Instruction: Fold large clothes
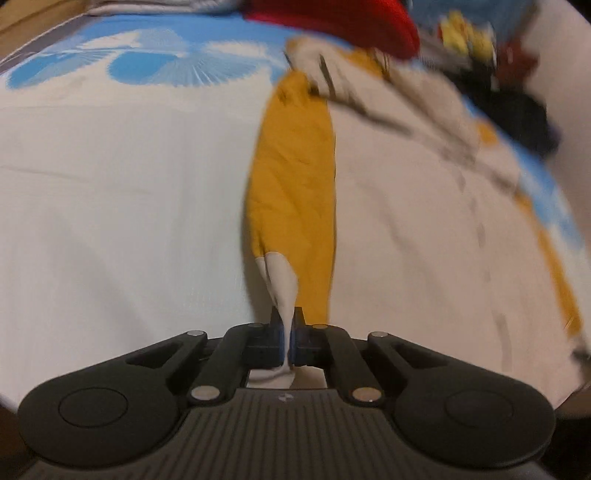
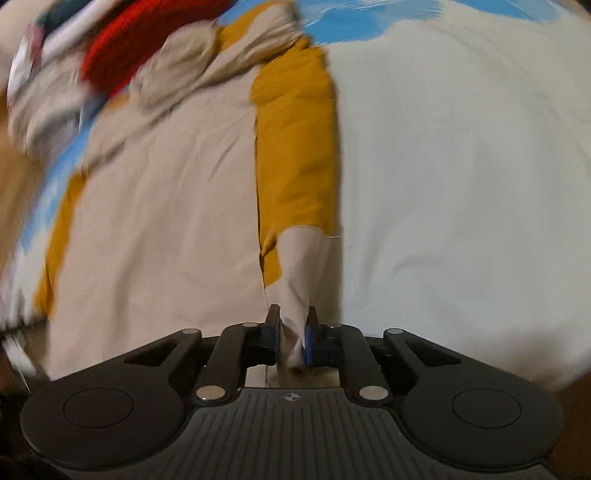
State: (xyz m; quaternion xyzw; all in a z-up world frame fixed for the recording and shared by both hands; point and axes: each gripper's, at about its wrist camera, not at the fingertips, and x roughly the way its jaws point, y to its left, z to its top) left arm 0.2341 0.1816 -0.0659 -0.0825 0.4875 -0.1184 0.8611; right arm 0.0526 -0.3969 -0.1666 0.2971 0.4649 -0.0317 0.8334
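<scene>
Beige-and-mustard jacket (image 2: 166, 192) spread flat on white/blue printed bed sheet (image 1: 110, 203), hood end far. Left claw (image 1: 287, 325) and right claw (image 2: 293, 328) each pinched shut on beige sleeve cuff.

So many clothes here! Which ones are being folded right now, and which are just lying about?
In use:
cream and mustard jacket
left gripper
right gripper

Lying about:
red knit garment
dark clothes pile
blue and white bedsheet

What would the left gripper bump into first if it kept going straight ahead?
Probably the mustard sleeve of the jacket it already pinches: the left gripper points right along it. Depth is unclear.
</scene>
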